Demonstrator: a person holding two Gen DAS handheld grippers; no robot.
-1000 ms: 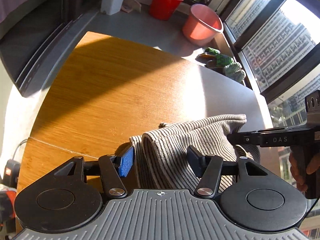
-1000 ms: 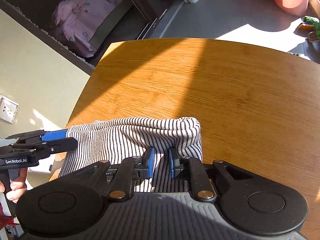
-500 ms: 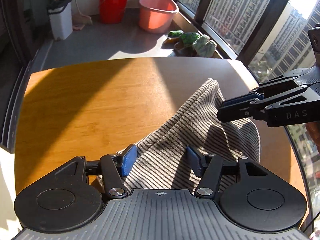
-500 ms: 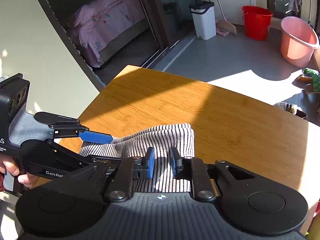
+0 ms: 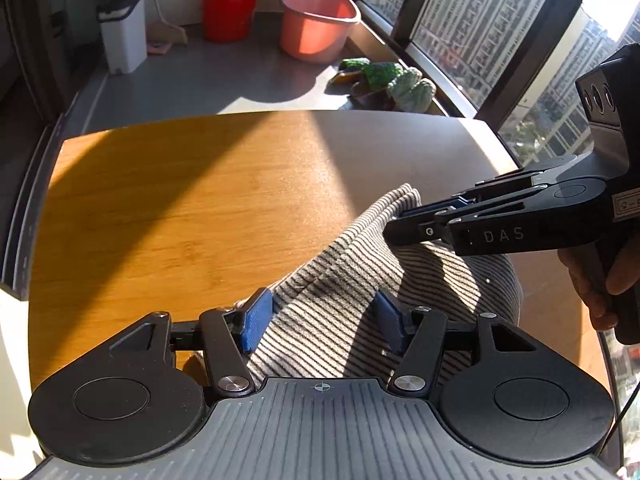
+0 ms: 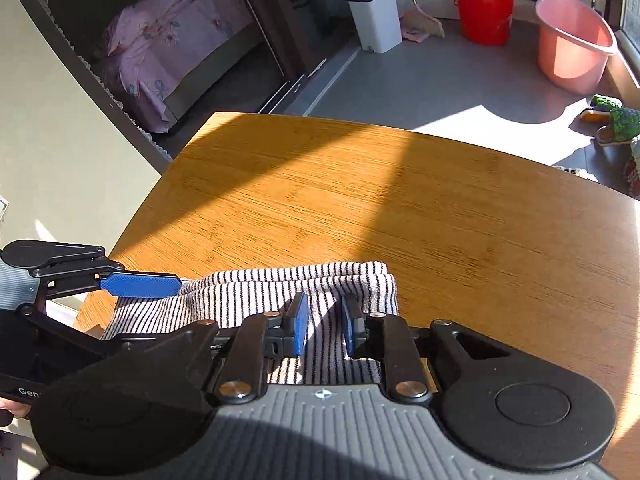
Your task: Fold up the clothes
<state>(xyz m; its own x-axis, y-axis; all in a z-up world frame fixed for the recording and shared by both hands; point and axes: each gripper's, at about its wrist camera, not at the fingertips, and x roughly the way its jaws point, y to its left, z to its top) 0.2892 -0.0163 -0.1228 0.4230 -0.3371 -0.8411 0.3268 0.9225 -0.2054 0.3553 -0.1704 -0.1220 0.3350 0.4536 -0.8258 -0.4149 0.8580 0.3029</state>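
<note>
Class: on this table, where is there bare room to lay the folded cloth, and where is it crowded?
Free: the wooden table from the striped cloth out to its far edge. Crowded: the near edge, where the cloth lies bunched between the left gripper and the right gripper.

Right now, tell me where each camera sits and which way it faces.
Left wrist: sits on the left gripper, looking along its spread fingers over the striped garment and wooden table toward the windows; the right gripper and its hand show at right.
Right wrist: sits on the right gripper, facing across the table toward the bedroom; the left gripper enters at left.
Shared: garment, table, red bucket, pink basin, white bin.
</note>
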